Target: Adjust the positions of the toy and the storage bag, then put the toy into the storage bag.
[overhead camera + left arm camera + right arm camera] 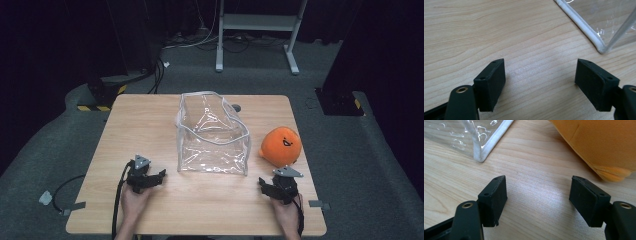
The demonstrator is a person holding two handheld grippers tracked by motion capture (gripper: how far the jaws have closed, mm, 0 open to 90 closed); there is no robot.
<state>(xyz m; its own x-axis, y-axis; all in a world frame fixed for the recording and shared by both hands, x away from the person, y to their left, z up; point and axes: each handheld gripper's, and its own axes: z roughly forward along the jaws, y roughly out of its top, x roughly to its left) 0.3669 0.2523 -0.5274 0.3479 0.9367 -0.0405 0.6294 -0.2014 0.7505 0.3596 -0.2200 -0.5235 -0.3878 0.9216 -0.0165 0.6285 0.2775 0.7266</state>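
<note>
High view: a clear plastic bag (pixel 212 134) stands open mid-frame on the tabletop (pixel 145 125), an orange plush toy (pixel 281 146) just right of it. Both the left gripper (pixel 161 175) and right gripper (pixel 261 183) have fingers spread wide, holding nothing. The toy looks soft and light, best squeezed across its body; the bag looks floppy and slick, best pinched at its white rim.

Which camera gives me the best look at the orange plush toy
The high view: the whole plush toy sits on the table, right of the clear bag, its face visible. The right gripper view catches just its lower orange edge. The left gripper view looks at the bag's corner instead.
</note>
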